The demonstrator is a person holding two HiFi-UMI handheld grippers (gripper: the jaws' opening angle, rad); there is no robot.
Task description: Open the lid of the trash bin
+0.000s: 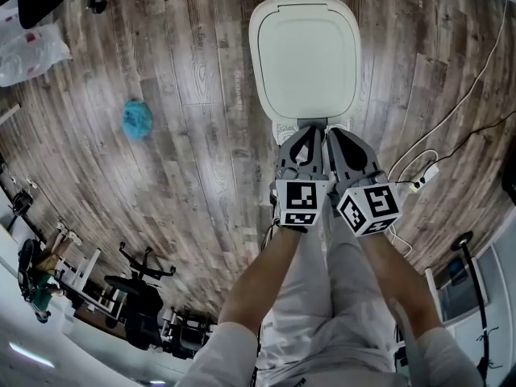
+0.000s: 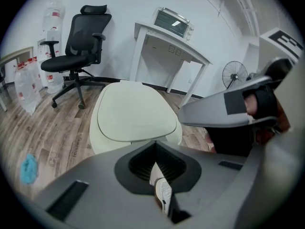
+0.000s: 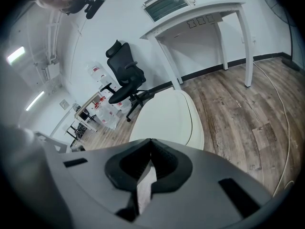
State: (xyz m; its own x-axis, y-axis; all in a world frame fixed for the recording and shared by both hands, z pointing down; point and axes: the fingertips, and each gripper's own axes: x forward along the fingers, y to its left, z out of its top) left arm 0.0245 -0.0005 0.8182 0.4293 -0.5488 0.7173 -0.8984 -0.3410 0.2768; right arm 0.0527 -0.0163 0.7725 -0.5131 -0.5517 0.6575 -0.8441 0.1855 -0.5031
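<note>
Left gripper (image 1: 309,129): jaws closed, empty, frame centre.
Right gripper (image 1: 337,132): jaws closed, empty, just beside it.
Trash bin lid (image 1: 305,55): shut, upper centre.

The right tool (image 3: 150,144) has its jaws closed together, with nothing between them. Just beyond its tips the cream trash bin lid (image 3: 167,118) lies down flat. Behind stand a black office chair (image 3: 125,78) and a white desk (image 3: 205,9) carrying a small oven (image 3: 167,3).
</note>
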